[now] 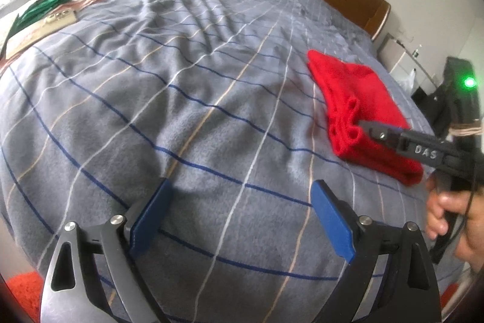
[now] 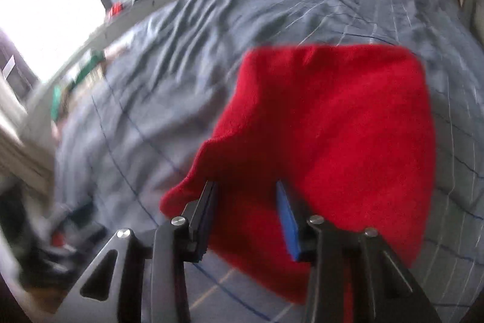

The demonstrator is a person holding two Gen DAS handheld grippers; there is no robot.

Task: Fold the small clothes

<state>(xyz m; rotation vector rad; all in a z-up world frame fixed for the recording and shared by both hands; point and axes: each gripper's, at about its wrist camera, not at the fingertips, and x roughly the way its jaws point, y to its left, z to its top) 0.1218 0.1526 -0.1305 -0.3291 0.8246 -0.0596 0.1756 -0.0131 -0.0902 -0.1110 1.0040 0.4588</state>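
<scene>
Lettering "DAS" on right gripper (image 1: 367, 128), open over red garment (image 1: 363, 111); left gripper (image 1: 242, 217) open, empty.

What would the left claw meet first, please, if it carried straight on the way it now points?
Most likely the grey checked blanket on the bed: only bare blanket shows ahead of the open left claw. The folded red fleece garment lies off to its right.

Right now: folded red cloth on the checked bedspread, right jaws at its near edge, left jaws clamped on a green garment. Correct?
Not quite. The left gripper holds nothing: the left wrist view shows its jaws wide open over bare bedspread. The red cloth and the right gripper at its edge are as you say.
</scene>
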